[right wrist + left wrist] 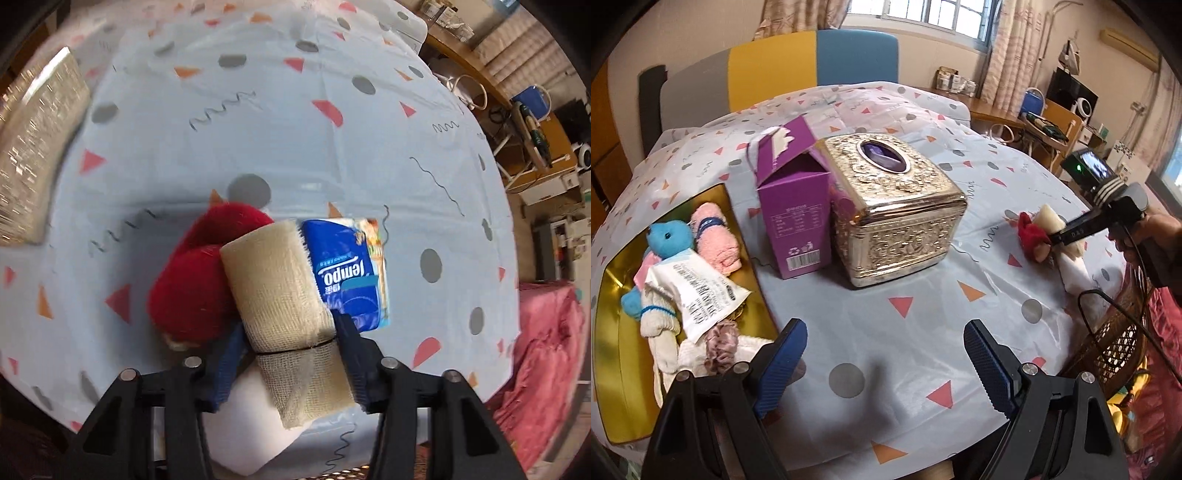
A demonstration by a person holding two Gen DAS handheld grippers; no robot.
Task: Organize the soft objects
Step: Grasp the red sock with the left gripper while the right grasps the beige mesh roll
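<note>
My right gripper (pixel 288 328) is shut on a beige bandage roll (pixel 273 284), just above the table. A red plush toy (pixel 199 280) lies against its left side and a blue Tempo tissue pack (pixel 351 269) against its right; a white soft block (pixel 258 424) sits below. In the left wrist view the right gripper (pixel 1056 236) holds the roll (pixel 1051 218) beside the red toy (pixel 1030 230). My left gripper (pixel 884 365) is open and empty over the tablecloth. A gold tray (pixel 620 387) at left holds a blue teddy (pixel 670 240), a pink towel (pixel 714 240), a white packet (pixel 698 291) and socks.
A gold embossed tissue box (pixel 897 210) and an open purple carton (pixel 798 206) stand mid-table. A wicker chair (pixel 1115 347) and a red cloth (pixel 546 354) are at the right edge. A multicoloured chair (pixel 812 66) stands behind the table.
</note>
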